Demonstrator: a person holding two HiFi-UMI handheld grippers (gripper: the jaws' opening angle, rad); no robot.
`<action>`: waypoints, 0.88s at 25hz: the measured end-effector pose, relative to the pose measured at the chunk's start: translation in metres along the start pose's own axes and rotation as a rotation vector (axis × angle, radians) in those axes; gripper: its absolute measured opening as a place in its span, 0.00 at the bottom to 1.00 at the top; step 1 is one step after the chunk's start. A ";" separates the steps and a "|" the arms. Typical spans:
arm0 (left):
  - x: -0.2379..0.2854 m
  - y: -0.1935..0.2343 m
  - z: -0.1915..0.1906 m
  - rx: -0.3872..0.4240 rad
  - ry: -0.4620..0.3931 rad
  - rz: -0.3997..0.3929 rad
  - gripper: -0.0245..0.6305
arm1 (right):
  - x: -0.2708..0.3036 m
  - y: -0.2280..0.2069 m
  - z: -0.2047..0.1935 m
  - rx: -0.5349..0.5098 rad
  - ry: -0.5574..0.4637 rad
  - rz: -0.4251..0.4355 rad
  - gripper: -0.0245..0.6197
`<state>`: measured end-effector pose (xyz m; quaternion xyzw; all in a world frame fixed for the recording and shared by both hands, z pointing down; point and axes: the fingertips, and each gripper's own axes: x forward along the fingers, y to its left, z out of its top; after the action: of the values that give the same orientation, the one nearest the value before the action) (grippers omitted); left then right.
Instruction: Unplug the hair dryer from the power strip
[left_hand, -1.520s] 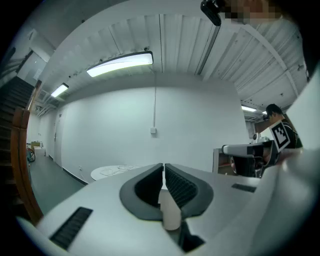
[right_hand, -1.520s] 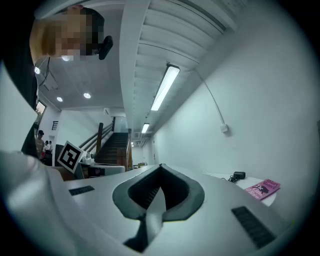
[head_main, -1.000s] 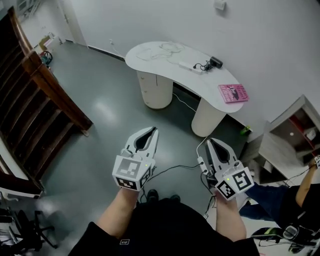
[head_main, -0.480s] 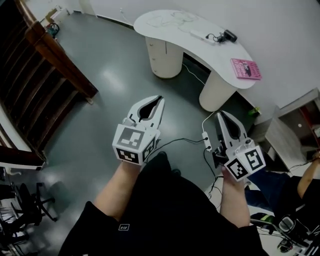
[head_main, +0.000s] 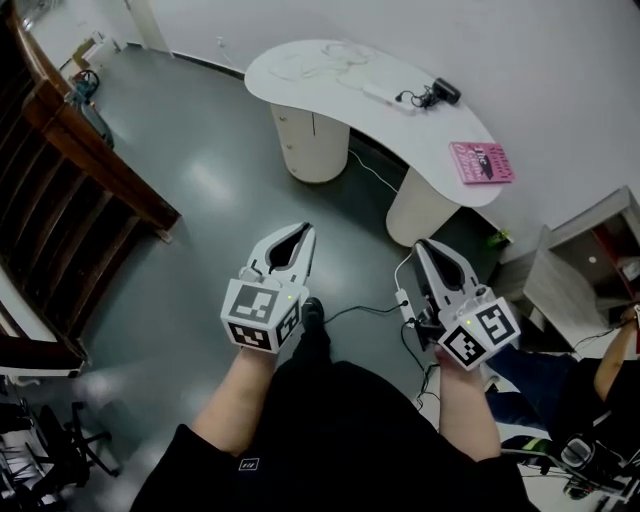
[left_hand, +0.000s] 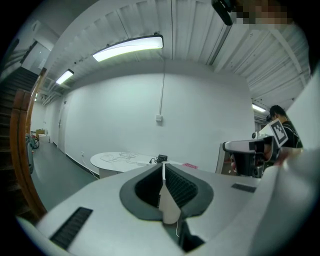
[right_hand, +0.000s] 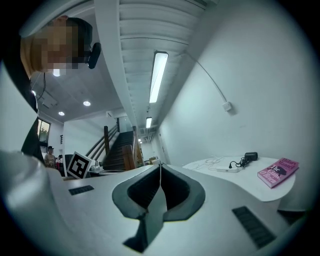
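Both claws hung over the grey floor (head_main: 190, 210), well apart from the white counter (head_main: 300, 72). The left claw (head_main: 306, 230) had its jaws pressed together with nothing between them, and the right claw (head_main: 421, 246) was likewise closed and empty. The black hair dryer (head_main: 446, 91) lay near the counter's far edge, its cord running to the white power strip (head_main: 380, 94) just beside it. A pink book (head_main: 483, 161) lay at the counter's right end.

The grey floor (head_main: 200, 200) up to the white table (head_main: 420, 135) is wide open, with just a black cable (head_main: 365, 308) trailing across it. A wooden stair railing (head_main: 100, 165) hems in the left, while a cabinet (head_main: 585, 250) and a seated person (head_main: 560, 385) crowd the right. The tabletop between the hair dryer (head_main: 445, 91) and the pink book (head_main: 483, 162) is bare.
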<state>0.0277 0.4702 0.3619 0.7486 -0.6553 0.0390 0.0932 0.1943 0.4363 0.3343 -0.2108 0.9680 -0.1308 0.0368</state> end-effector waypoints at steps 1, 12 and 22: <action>0.011 0.007 0.001 -0.002 0.002 -0.004 0.07 | 0.010 -0.007 0.001 -0.001 0.003 -0.002 0.09; 0.118 0.106 0.047 0.029 -0.007 -0.063 0.07 | 0.148 -0.074 0.018 0.011 0.023 -0.040 0.09; 0.162 0.182 0.069 0.060 -0.009 -0.070 0.07 | 0.229 -0.106 0.023 0.026 0.023 -0.072 0.09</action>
<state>-0.1342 0.2768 0.3397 0.7736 -0.6278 0.0521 0.0688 0.0319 0.2418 0.3368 -0.2434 0.9585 -0.1469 0.0239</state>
